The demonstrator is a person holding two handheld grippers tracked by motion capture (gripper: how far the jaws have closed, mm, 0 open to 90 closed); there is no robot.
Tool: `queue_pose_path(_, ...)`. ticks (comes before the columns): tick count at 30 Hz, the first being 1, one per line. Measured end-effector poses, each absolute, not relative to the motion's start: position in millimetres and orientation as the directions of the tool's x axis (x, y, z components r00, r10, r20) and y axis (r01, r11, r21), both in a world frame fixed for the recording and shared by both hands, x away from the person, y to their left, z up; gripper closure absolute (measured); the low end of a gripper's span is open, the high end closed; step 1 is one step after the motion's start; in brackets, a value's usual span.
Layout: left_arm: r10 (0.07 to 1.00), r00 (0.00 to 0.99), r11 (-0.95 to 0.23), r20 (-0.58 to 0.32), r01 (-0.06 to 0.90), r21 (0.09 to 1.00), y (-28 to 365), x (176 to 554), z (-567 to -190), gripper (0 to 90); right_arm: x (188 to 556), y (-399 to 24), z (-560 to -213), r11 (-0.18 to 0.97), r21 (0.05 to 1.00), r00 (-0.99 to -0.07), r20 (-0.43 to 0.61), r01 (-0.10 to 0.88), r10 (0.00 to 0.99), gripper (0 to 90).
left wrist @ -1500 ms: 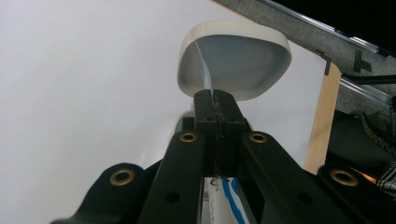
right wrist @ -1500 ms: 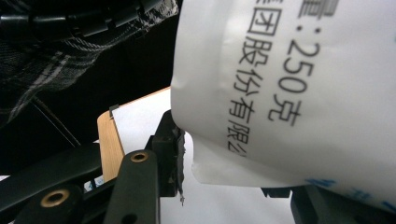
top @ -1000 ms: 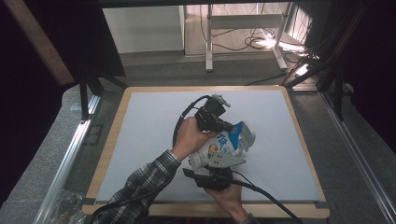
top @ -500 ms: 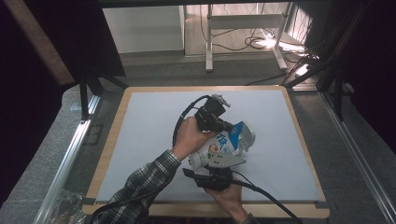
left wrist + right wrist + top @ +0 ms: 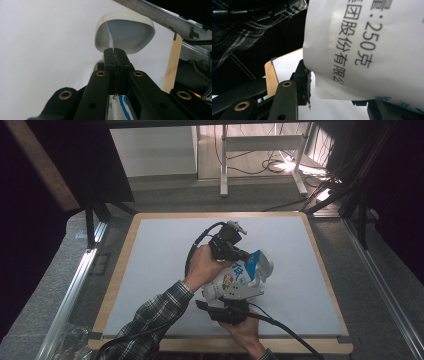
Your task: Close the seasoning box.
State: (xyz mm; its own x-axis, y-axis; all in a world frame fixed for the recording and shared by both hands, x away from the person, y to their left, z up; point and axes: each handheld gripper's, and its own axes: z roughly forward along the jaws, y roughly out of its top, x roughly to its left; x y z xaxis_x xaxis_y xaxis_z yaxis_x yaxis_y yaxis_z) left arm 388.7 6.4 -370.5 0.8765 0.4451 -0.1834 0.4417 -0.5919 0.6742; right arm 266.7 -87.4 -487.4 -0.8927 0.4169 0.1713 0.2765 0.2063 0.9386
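nothing has shifted since the earlier high-view frames: both hands and the pouch sit where they were, held above the middle of the white-topped, wood-edged counter [image 5: 165, 270].

the white plastic pouch with blue and coloured print [image 5: 240, 275] lies tilted between the two grippers, its mouth pointing to the far right. the left gripper [image 5: 245, 255] is clenched on one thin edge of the pouch mouth; in the left gripper view its jaws stand pressed together with the film caught between them, and beyond them the mouth gapes as a rounded white opening [image 5: 125, 32]. the right gripper [image 5: 332, 97] grasps the lower part of the pouch, one jaw on either side of its bottom edge, with the person's hand under it at the near edge of the counter.

as i judge it, the pouch is already opened and spread, so the gripping and opening part looks done; whatever goes in or comes out is yet to happen, and nothing else lies on the counter for that.

on the pouch, black print in the right gripper view reads "250克" [image 5: 364, 45], with a line beside it showing "团股份有限". the blue characters in the high view are too small to read.
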Motion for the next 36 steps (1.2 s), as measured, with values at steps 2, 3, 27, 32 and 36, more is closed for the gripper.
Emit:
queue_pose_path(2,0.445,0.876,-0.592,-0.184,0.442,0.674,6.5,388.8,-370.6,89.6,266.7,-87.4,-487.4,0.206,0.939,-0.893,0.171,0.277,0.417,58.2)
queue_pose_path(3,0.446,0.876,-0.591,-0.184,0.443,0.674,6.6,388.8,-370.7,89.5,266.8,-87.4,-487.4,0.206,0.939,-0.893,0.171,0.277,0.417,58.2)
queue_pose_path(27,0.449,0.875,-0.598,-0.181,0.445,0.666,5.0,389.1,-368.8,89.5,266.3,-87.4,-485.6,0.195,0.939,-0.892,0.183,0.283,0.413,58.1)
queue_pose_path(32,0.451,0.874,-0.598,-0.184,0.448,0.664,5.2,389.6,-368.8,89.5,266.5,-87.4,-485.5,0.195,0.940,-0.892,0.181,0.281,0.413,58.1)
queue_pose_path(36,0.451,0.874,-0.601,-0.183,0.448,0.662,5.7,390.1,-369.2,89.5,266.4,-87.1,-485.8,0.195,0.939,-0.892,0.183,0.283,0.413,58.1)
